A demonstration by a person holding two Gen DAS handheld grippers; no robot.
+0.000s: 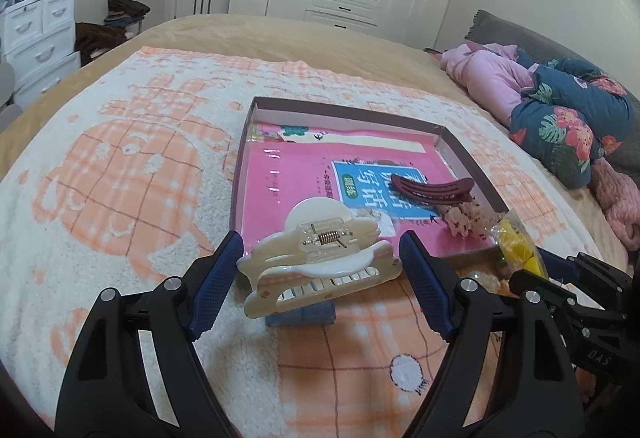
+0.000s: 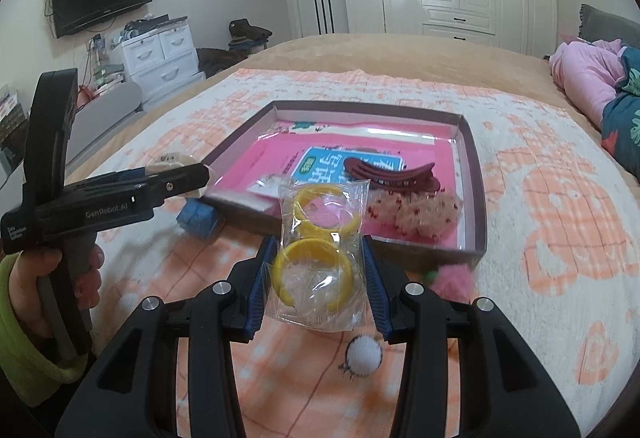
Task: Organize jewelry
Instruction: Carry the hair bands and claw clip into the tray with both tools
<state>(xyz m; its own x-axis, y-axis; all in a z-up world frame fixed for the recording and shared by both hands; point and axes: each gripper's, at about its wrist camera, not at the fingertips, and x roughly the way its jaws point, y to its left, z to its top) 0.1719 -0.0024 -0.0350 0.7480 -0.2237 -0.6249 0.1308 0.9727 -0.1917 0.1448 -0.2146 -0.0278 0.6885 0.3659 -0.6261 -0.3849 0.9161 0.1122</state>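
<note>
My left gripper [image 1: 320,240] is shut on a cream claw hair clip [image 1: 320,258], held just above the blanket by the near edge of a shallow brown-rimmed box [image 1: 260,103]. Inside the box lie a pink book [image 1: 288,181], a dark red hair clip [image 1: 432,189] and a fluffy beige hair tie [image 1: 464,220]. My right gripper [image 2: 319,242] is shut on a clear bag of yellow bangles [image 2: 320,262], in front of the box [image 2: 478,173]. In the right wrist view the left gripper [image 2: 176,173] shows at the left, held by a hand in a green sleeve [image 2: 24,302].
A small blue item [image 2: 198,217] lies on the orange-and-white blanket [image 1: 120,177] under the claw clip. A pink pompom [image 2: 452,276] sits by the box's near right corner. Piled bedding [image 1: 560,105] fills the bed's right side. White drawers [image 2: 160,53] stand beyond the bed.
</note>
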